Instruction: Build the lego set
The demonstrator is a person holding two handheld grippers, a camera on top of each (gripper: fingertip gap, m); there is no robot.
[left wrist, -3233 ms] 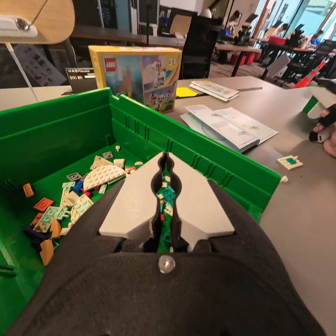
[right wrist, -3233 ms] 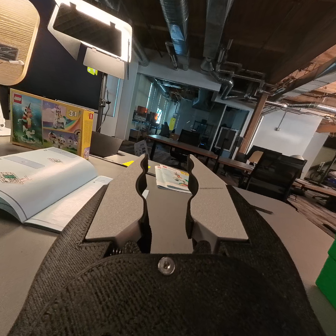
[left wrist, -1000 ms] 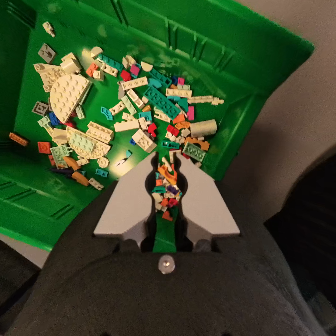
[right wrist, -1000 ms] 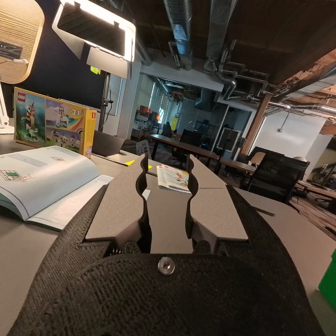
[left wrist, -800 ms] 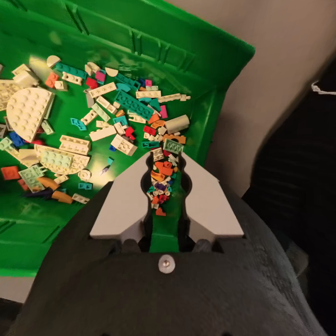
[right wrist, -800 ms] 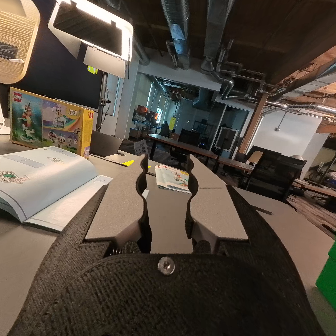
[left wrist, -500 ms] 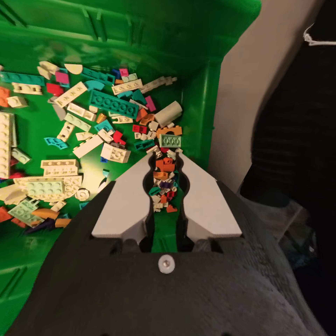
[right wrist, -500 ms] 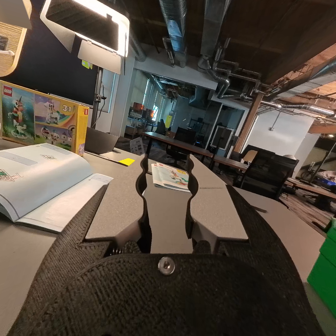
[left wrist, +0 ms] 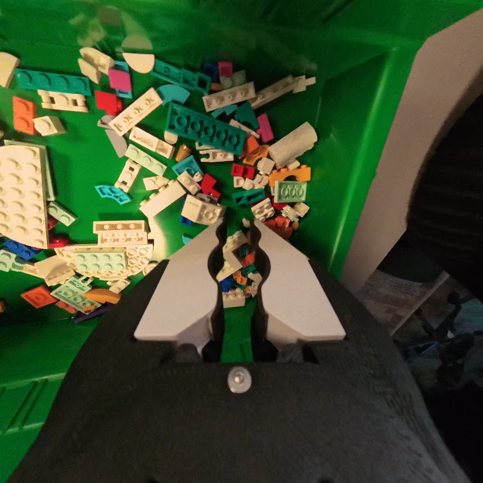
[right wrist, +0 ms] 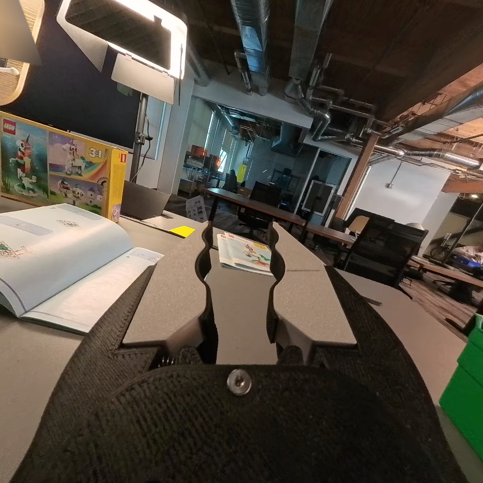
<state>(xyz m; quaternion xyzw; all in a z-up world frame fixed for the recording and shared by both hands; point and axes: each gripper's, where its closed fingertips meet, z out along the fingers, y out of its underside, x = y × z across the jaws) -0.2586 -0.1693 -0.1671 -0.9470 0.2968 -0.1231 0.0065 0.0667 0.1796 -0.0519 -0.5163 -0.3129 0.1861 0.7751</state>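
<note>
In the left wrist view, the left hand-held gripper (left wrist: 237, 224) points down into a green bin (left wrist: 347, 146). Its jaws are a little apart and hold nothing. Lots of small lego pieces (left wrist: 206, 130) lie loose on the bin floor, right under the tips. In the right wrist view, the right hand-held gripper (right wrist: 238, 225) sits low over the grey worktop (right wrist: 243, 300), jaws wide apart and empty. An open instruction book (right wrist: 60, 258) lies to its left, with the yellow lego box (right wrist: 62, 170) behind it.
</note>
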